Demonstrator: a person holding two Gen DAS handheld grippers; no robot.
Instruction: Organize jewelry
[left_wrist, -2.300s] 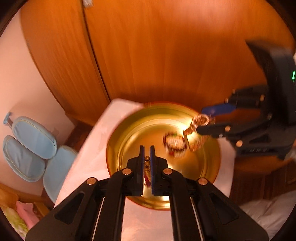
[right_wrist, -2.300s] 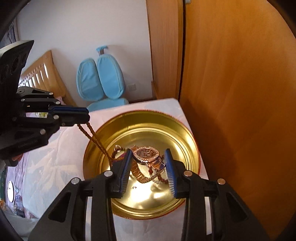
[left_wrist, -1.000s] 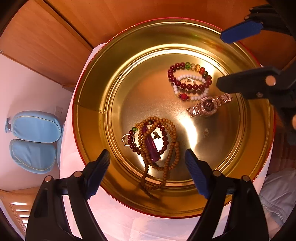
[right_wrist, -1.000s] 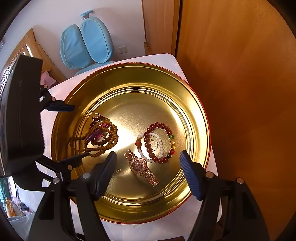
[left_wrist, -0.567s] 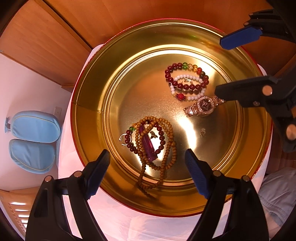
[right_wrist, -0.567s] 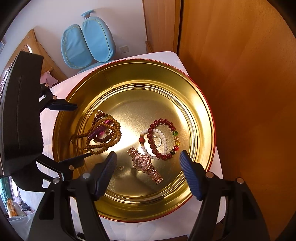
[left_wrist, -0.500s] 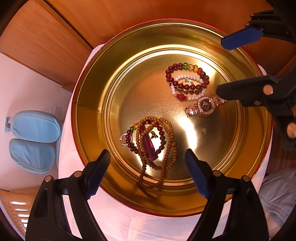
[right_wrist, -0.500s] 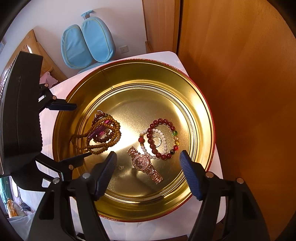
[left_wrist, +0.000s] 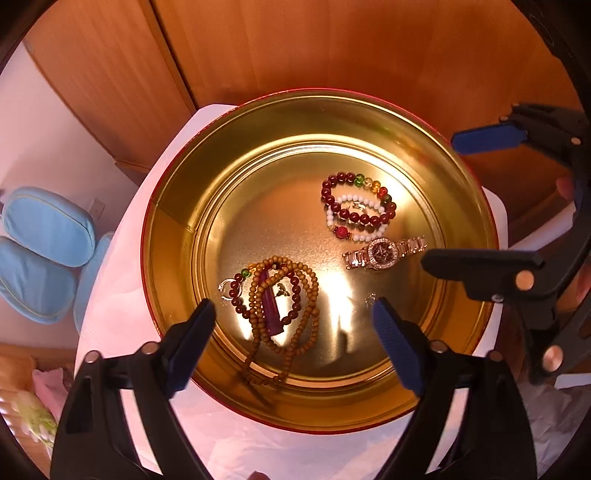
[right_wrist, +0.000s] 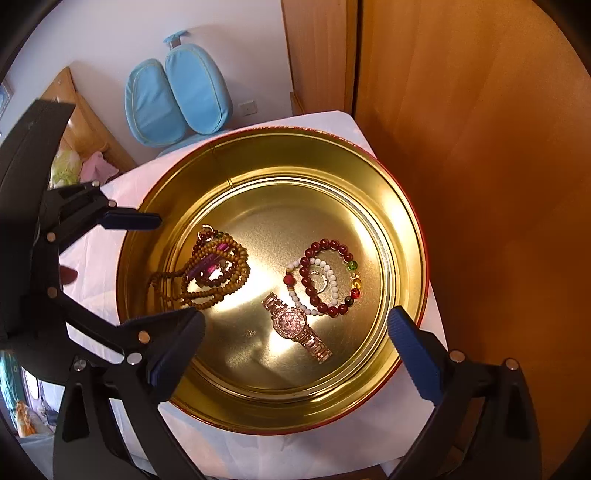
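Gold-coloured metal lines the round, red-rimmed tin (left_wrist: 173, 236) standing on a white-covered bench (right_wrist: 122, 192). In it lie a long wooden-bead necklace with a purple pendant (left_wrist: 282, 306) on one side, and on the other a dark red bead bracelet (right_wrist: 328, 275) overlapping a white bead bracelet (right_wrist: 334, 284); a rose-gold wristwatch (right_wrist: 295, 323) lies just beside them. The left gripper (left_wrist: 293, 328) hangs over the necklace, its jaws spread wide and having just opened further, gripping nothing. The right gripper (right_wrist: 295, 334) hangs over the watch, its jaws likewise just widened and empty. Behind stand an orange-brown wooden wardrobe (right_wrist: 480, 147) and a light blue padded chair (right_wrist: 177, 96).
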